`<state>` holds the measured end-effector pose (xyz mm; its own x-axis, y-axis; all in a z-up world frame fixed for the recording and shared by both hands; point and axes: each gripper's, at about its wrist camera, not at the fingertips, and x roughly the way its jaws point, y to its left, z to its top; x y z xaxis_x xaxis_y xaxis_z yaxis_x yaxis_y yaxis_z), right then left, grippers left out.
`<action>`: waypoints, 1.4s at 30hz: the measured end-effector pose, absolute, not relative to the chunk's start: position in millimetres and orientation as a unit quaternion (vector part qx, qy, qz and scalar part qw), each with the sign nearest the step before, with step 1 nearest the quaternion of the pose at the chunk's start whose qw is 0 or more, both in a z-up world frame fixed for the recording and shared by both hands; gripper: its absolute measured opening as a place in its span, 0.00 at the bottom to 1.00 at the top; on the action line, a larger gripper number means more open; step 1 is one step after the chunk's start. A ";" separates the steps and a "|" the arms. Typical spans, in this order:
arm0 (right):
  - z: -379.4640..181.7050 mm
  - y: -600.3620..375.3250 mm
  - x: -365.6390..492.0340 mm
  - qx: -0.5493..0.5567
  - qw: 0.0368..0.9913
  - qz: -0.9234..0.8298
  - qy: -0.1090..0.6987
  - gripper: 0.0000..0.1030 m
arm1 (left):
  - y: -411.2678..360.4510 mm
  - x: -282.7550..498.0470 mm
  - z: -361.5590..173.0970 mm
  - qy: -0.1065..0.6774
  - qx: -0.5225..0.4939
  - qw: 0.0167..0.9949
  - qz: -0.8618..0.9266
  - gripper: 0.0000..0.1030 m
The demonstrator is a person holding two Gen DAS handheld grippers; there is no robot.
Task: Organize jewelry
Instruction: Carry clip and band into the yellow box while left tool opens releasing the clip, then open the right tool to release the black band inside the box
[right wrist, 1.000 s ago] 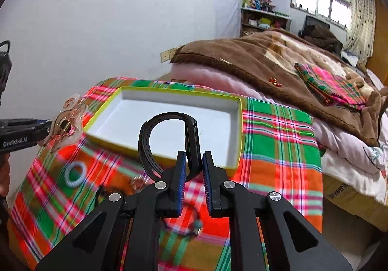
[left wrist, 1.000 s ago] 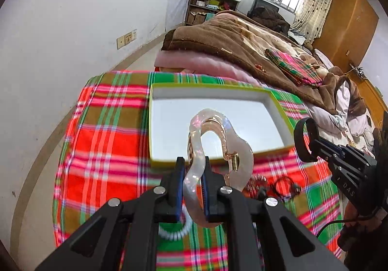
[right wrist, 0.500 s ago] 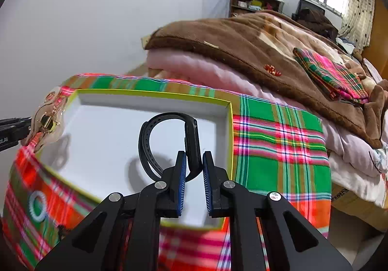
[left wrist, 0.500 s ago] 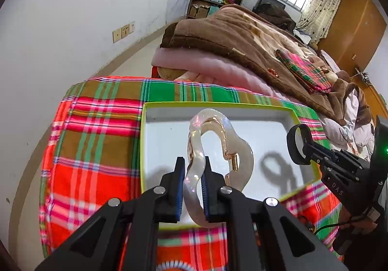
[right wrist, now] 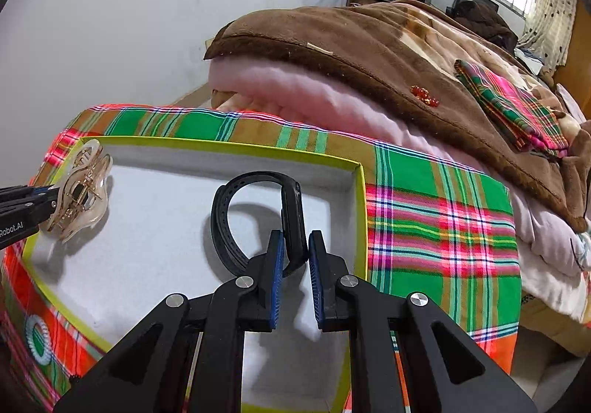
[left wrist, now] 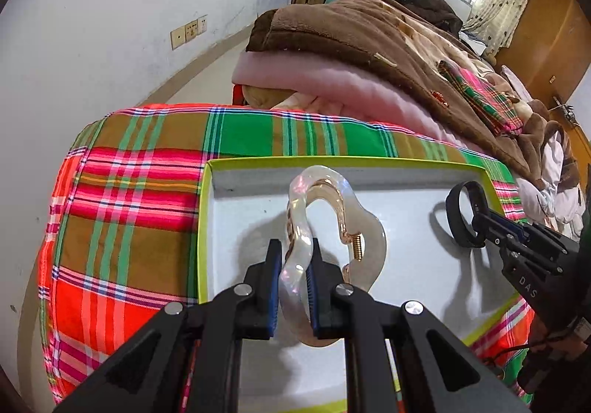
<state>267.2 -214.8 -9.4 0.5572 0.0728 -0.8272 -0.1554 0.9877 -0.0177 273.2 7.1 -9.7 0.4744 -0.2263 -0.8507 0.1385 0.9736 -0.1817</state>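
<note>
Hair clip (left wrist: 332, 246) is pinched in the left gripper (left wrist: 293, 287) and black wristband (right wrist: 258, 221) in the right gripper (right wrist: 295, 280), both held low over the white tray (right wrist: 147, 228), apparently for setting down inside.

My left camera looks steeply down along its fingers, close over the white tray (left wrist: 406, 169) on the plaid cloth (left wrist: 129, 191), bed (left wrist: 369, 43) at one o'clock. My right camera looks the same way from nearer the tray's right wall (right wrist: 360, 213). Both share tray, cloth, bed, window; each sees the other tool at its edge.
</note>
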 end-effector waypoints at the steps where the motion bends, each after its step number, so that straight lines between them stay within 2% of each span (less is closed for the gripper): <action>1: -10.2 -214.8 268.3 -0.044 0.881 0.065 0.467 0.14 | 7.2 273.6 -11.2 0.503 -0.044 0.857 -0.106 0.13; 24: -11.6 -212.3 275.7 -0.049 0.885 0.053 0.460 0.14 | 10.2 287.1 -17.8 0.513 -0.043 0.852 -0.099 0.14; 28: -8.5 -214.3 274.6 -0.039 0.887 0.055 0.457 0.15 | 13.7 287.3 -17.2 0.513 -0.048 0.852 -0.092 0.27; 32: -3.8 -215.5 271.7 -0.029 0.890 0.061 0.451 0.18 | 15.0 283.9 -14.0 0.507 -0.048 0.856 -0.091 0.31; 34: -2.0 -215.3 270.0 -0.030 0.892 0.057 0.447 0.20 | 15.8 281.0 -11.5 0.504 -0.048 0.858 -0.089 0.38; 39: 6.1 -214.3 261.4 -0.024 0.896 0.063 0.438 0.32 | 14.7 268.7 0.2 0.490 -0.047 0.865 -0.092 0.43; 42: 13.1 -214.1 252.7 -0.024 0.900 0.066 0.429 0.32 | 14.7 257.8 9.6 0.481 -0.046 0.870 -0.099 0.46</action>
